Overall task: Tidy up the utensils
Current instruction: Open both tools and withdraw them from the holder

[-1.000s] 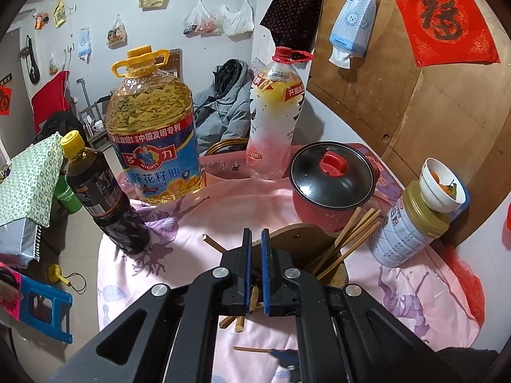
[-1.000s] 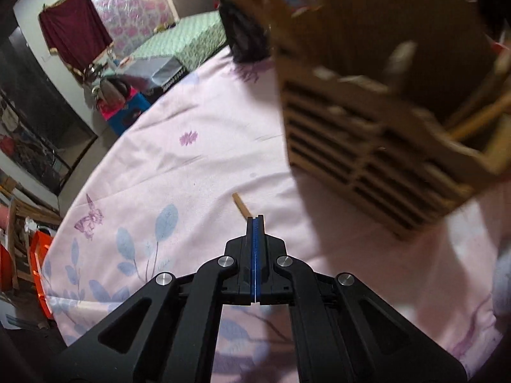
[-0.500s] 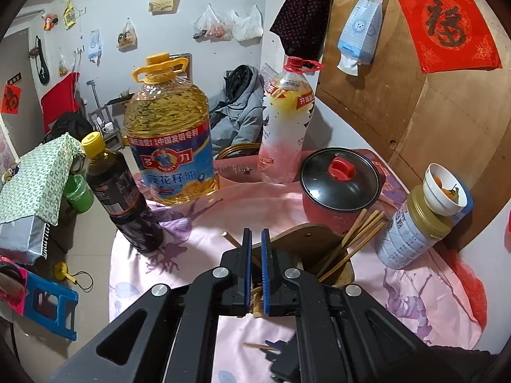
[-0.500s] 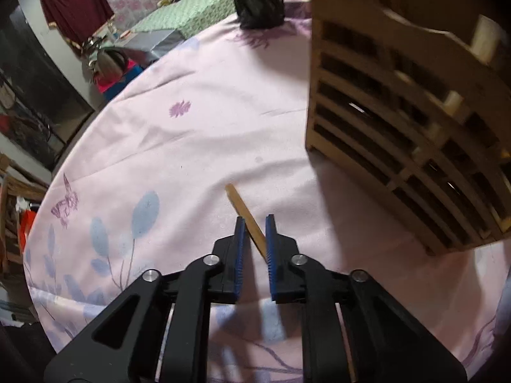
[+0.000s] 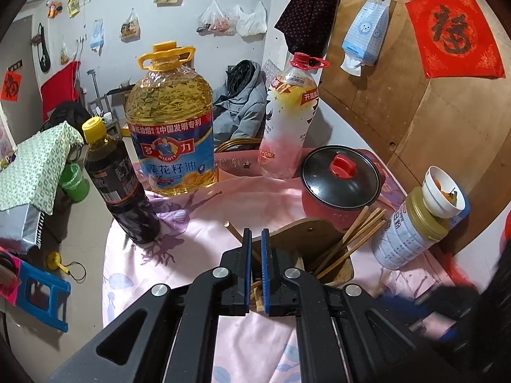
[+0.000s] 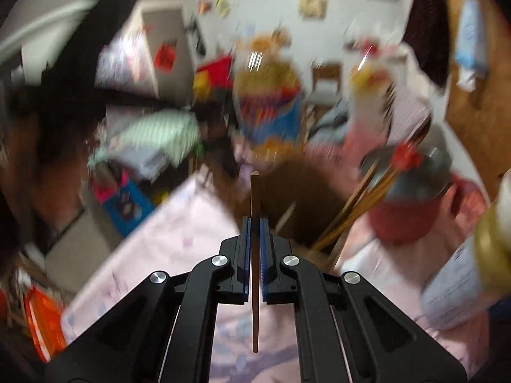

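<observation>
a chopstick is being carried to the holder; that is judged to be the step in hand. at the left, the left gripper [image 5: 254,239] is held at 6 o'clock of its view, its jaws a narrow gap apart over loose chopsticks [image 5: 257,290], and whether anything is pinched cannot be told. just past it, from 6 towards 4 o'clock, the wooden holder [image 5: 306,233] is seen on the pink floral surface [image 5: 198,223], with a fan of chopsticks leaning out at its right side. in the blurred right wrist view the right gripper [image 6: 255,223] is closed on a single chopstick [image 6: 255,191], a thin, straight, square-ended wooden stick that lies along the fingers. the next move is judged to call for the stick to be tipped end-down over the holder's mouth at 3 o'clock and released, without the leaning sticks being knocked. smooth wood may slide in the rubber-faced jaws.
</observation>
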The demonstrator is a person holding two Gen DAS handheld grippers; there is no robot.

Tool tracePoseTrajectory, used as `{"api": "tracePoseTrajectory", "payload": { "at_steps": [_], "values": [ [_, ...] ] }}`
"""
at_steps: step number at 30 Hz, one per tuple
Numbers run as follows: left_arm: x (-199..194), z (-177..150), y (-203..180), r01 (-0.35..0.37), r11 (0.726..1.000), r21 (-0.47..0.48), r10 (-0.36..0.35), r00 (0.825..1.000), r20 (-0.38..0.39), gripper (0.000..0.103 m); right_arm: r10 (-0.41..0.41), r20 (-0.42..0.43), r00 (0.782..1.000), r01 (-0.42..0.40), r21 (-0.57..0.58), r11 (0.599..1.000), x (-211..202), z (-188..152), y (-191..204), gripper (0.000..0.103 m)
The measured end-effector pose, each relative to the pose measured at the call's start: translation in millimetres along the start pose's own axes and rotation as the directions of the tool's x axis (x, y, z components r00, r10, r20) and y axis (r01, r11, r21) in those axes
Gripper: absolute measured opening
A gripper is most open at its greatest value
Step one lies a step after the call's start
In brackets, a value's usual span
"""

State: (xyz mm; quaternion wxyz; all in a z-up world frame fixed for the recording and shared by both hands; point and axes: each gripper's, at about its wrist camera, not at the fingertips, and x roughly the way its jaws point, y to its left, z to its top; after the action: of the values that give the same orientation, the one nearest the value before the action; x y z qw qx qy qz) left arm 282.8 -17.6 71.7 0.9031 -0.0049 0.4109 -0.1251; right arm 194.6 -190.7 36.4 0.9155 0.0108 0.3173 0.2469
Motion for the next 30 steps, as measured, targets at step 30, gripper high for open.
{"api": "tracePoseTrajectory", "payload": {
  "at_steps": [30],
  "values": [
    [6, -33, -16, -0.115, 0.993, 0.012, 0.114, 0.993, 0.036, 0.036, -0.251, 0.197, 0.948, 0.226, 0.140, 0.964, 29, 15, -38, 0.013]
  ]
}}
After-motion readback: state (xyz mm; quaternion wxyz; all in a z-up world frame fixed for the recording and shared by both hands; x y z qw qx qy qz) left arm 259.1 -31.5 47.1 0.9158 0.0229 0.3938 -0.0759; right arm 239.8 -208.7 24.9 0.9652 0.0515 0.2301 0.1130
